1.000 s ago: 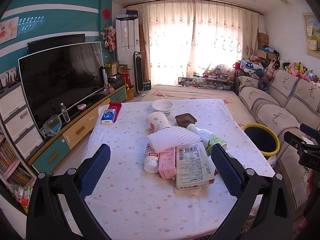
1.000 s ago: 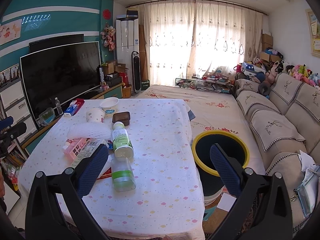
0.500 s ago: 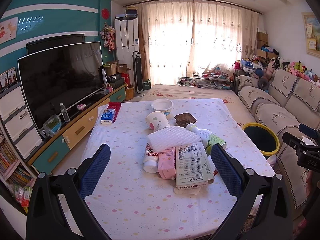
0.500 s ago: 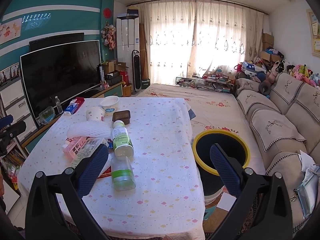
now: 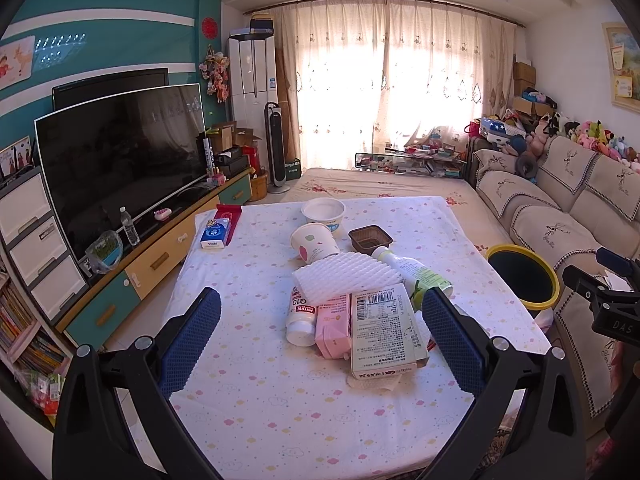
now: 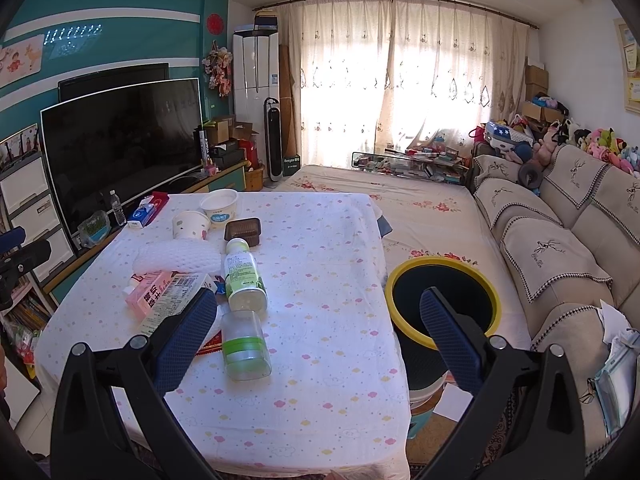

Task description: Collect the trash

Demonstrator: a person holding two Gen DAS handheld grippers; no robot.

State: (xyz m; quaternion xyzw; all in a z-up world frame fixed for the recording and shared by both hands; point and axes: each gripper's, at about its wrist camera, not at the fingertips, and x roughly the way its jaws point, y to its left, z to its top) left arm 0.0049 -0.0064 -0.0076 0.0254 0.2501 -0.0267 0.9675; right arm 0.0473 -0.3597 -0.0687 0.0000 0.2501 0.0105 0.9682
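Observation:
Trash lies heaped mid-table: a printed carton (image 5: pixel 382 326), a pink carton (image 5: pixel 333 330), a white bottle (image 5: pixel 301 318), a white foam sleeve (image 5: pixel 346 280), a green-label bottle (image 6: pixel 242 272), a clear cup (image 6: pixel 243 346), a paper cup (image 5: pixel 314 242), a white bowl (image 5: pixel 323 212) and a brown tray (image 5: pixel 369 237). A yellow-rimmed black bin (image 6: pixel 444 306) stands on the floor right of the table. My left gripper (image 5: pixel 320 336) hovers open above the table's near end, the cartons between its fingers in view. My right gripper (image 6: pixel 318 336) is open and empty, spanning the clear cup and the bin.
A tissue pack (image 5: pixel 214 234) and red box (image 5: pixel 228 216) lie at the table's (image 5: pixel 280 412) far left corner. A TV (image 5: pixel 120 156) on a low cabinet runs along the left, a sofa (image 6: pixel 560 240) along the right. Floor mats stretch to the curtained window.
Both views have crept slightly; the trash on the table has not moved and both grippers stay open.

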